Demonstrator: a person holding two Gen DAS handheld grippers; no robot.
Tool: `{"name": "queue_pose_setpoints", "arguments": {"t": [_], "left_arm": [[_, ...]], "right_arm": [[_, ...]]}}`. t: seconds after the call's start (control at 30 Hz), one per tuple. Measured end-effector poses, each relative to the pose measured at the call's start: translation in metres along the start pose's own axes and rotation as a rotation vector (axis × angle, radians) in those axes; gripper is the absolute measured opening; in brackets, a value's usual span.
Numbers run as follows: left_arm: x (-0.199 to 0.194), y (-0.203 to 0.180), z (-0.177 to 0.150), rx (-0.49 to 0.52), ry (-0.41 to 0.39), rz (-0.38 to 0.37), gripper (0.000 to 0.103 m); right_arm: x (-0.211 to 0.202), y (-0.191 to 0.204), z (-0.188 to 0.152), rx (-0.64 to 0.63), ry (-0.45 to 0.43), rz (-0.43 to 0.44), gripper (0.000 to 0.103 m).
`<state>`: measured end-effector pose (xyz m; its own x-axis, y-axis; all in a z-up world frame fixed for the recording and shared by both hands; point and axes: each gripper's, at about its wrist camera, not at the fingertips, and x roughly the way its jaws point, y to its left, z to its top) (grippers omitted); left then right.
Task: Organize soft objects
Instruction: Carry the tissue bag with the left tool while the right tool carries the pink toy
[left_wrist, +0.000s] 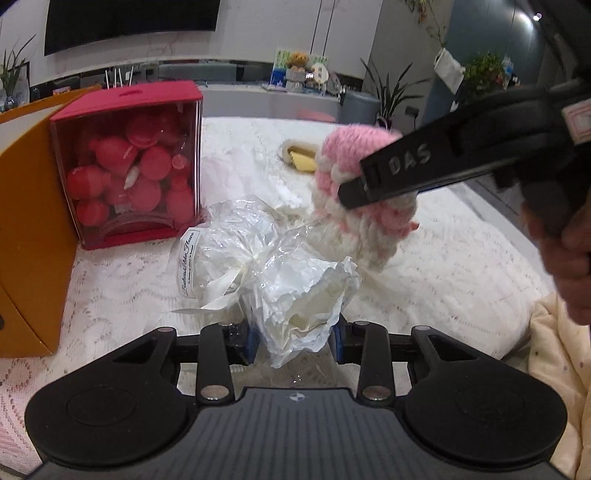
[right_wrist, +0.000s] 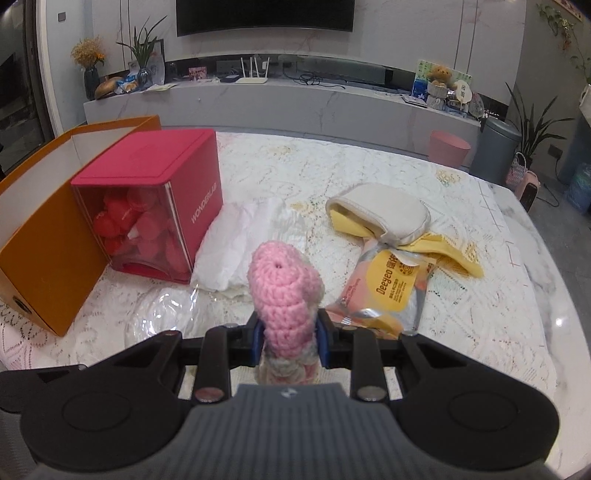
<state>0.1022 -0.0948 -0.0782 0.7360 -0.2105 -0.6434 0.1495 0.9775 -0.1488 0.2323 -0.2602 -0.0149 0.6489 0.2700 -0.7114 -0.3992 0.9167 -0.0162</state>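
Observation:
In the left wrist view my left gripper (left_wrist: 295, 341) is shut on a crumpled bundle of white paper and clear plastic wrapping (left_wrist: 295, 295), which rests on the lace-covered bed (left_wrist: 443, 280). The blue pads (left_wrist: 251, 339) press on both sides of it. Just beyond and above the bundle, my right gripper (left_wrist: 351, 188) comes in from the upper right, held by a hand (left_wrist: 569, 258), shut on a pink and white crochet piece (left_wrist: 343, 155). In the right wrist view the crochet piece (right_wrist: 284, 284) stands upright between the jaws of the right gripper (right_wrist: 288, 343).
A red box (right_wrist: 184, 192) with red balls behind a clear front stands at the left, against an open orange box (right_wrist: 44, 236). On the bed lie a white tissue heap (right_wrist: 236, 243), a white pouch with yellow cloth (right_wrist: 384, 214) and a Deeyeo packet (right_wrist: 391, 288).

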Motion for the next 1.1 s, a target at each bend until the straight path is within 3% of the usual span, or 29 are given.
{"name": "queue_pose_setpoints", "arguments": {"t": [0.37, 0.73, 0.9, 1.03, 1.1], "left_arm": [[-0.021, -0.006, 0.016, -0.002, -0.035, -0.02, 0.038], [-0.05, -0.024, 0.048, 0.025, -0.114, -0.039, 0.038], [-0.069, -0.021, 0.065, -0.009, -0.157, -0.066, 0.038], [-0.087, -0.001, 0.087, -0.117, -0.179, -0.175, 0.038], [-0.099, 0.007, 0.099, -0.12, -0.208, -0.185, 0.038]], "right_arm": [[0.001, 0.008, 0.001, -0.01, -0.002, 0.006, 0.027], [-0.041, -0.008, 0.019, 0.027, -0.106, -0.039, 0.027], [-0.072, -0.007, 0.032, -0.001, -0.167, -0.116, 0.027], [-0.101, -0.007, 0.04, -0.046, -0.2, -0.223, 0.027], [-0.119, -0.01, 0.045, -0.032, -0.22, -0.265, 0.027]]}}
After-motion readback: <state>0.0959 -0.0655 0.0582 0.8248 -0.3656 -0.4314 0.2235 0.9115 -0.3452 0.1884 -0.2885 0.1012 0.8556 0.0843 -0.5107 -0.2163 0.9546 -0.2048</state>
